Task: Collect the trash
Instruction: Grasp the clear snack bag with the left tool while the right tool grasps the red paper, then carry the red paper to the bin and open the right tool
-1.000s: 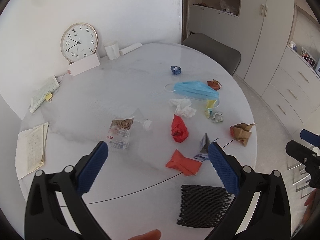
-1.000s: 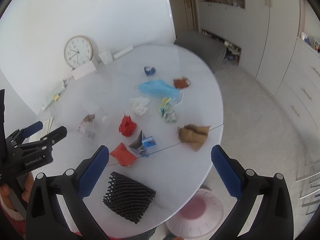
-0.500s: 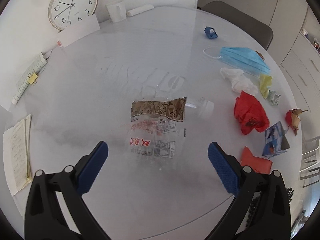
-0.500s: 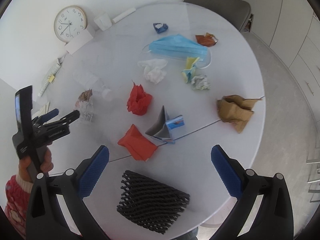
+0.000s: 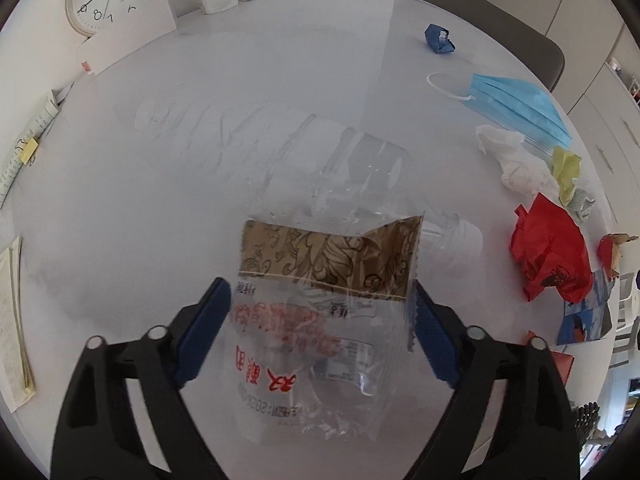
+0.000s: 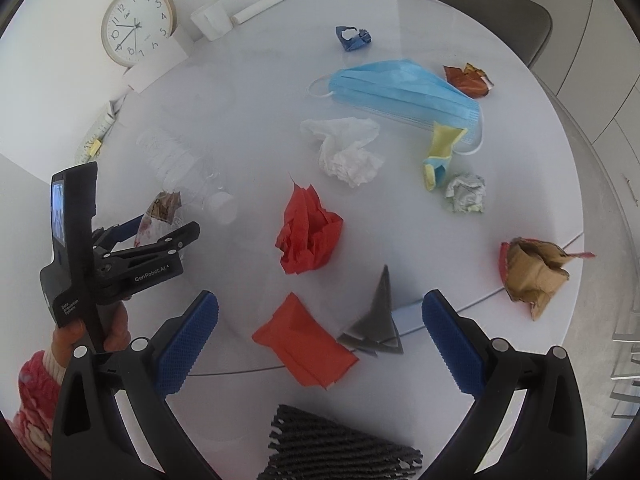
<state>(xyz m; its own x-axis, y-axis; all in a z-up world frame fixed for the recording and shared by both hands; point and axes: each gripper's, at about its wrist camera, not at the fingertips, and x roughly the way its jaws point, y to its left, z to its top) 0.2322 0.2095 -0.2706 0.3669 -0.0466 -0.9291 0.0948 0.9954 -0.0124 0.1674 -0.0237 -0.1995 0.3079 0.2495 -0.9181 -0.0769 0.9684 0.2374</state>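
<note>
The left gripper (image 5: 322, 316) points down at a clear plastic snack wrapper with a brown patterned top band and red print (image 5: 320, 320), which lies on the round white table (image 5: 160, 184) in the lower middle of the left wrist view. Its jaws have just been closing and the wrapper sits between the blue pads; the right pad is at the wrapper's serrated edge, but whether the pads press on it cannot be told. Just above the wrapper lies a clear plastic bottle with a white cap (image 5: 288, 148) on its side.

The right gripper (image 6: 320, 340) hangs with its jaws wide apart and nothing between them, over a flat red paper packet (image 6: 306, 344) and a grey folded paper boat (image 6: 376, 320) in the lower middle of the right wrist view. Below them is a black foam mesh sleeve (image 6: 336, 444) at the bottom edge.

Further up the table in that view lie a crumpled red paper (image 6: 308, 230), a white crumpled tissue (image 6: 344, 150), a blue face mask (image 6: 404, 90), a yellow folded paper (image 6: 440, 152) and a brown crumpled paper bag (image 6: 532, 272) at the right edge. A round white wall clock (image 6: 136, 26) leans in the upper left
</note>
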